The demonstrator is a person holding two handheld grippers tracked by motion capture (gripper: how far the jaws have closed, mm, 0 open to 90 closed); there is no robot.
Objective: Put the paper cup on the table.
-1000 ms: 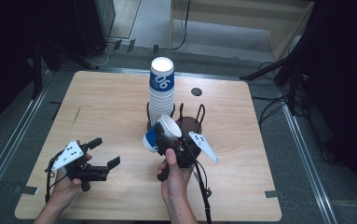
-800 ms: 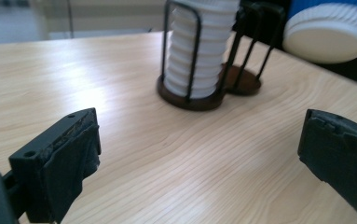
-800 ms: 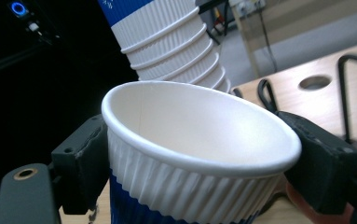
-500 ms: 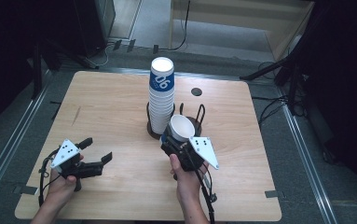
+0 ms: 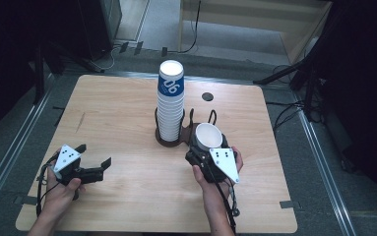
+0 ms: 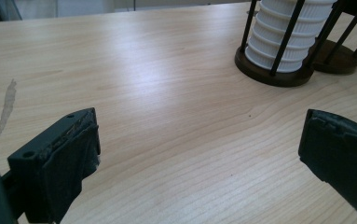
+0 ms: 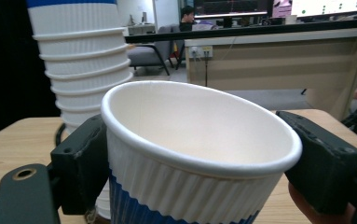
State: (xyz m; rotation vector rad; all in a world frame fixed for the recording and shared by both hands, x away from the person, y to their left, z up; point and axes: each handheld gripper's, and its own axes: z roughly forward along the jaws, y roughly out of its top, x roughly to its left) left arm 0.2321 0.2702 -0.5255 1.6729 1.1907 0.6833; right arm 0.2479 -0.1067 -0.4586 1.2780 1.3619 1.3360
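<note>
High view: one wooden counter (image 5: 122,118) with rounded corners, carrying one tall stack of ribbed paper cups (image 5: 170,101), white with a blue band and "06" on the topmost, seated in a dark wire cup holder (image 5: 169,138). Just right of it a second wire holder (image 5: 202,120), partly hidden behind a single paper cup (image 5: 208,136) held upright, mouth up, in the right gripper (image 5: 206,153). Near the far edge one small dark round hole (image 5: 207,97). Left gripper (image 5: 95,161) near the front left, well apart from the stack, fingers spread wide around nothing. Two grippers, two hands, two holders counted.

Left gripper view: two black fingers (image 6: 69,154) far apart over bare wood; one pale scuff (image 6: 7,106) on the counter at left; stack base caged by the holder's thin black rods (image 6: 278,39), second holder's base plate (image 6: 337,58) behind.

Right gripper view: fingers (image 7: 80,163) clamped on the ribbed wall of the cup (image 7: 199,154), one each side; stack (image 7: 80,60) close behind on the left, a room with desks beyond.
</note>
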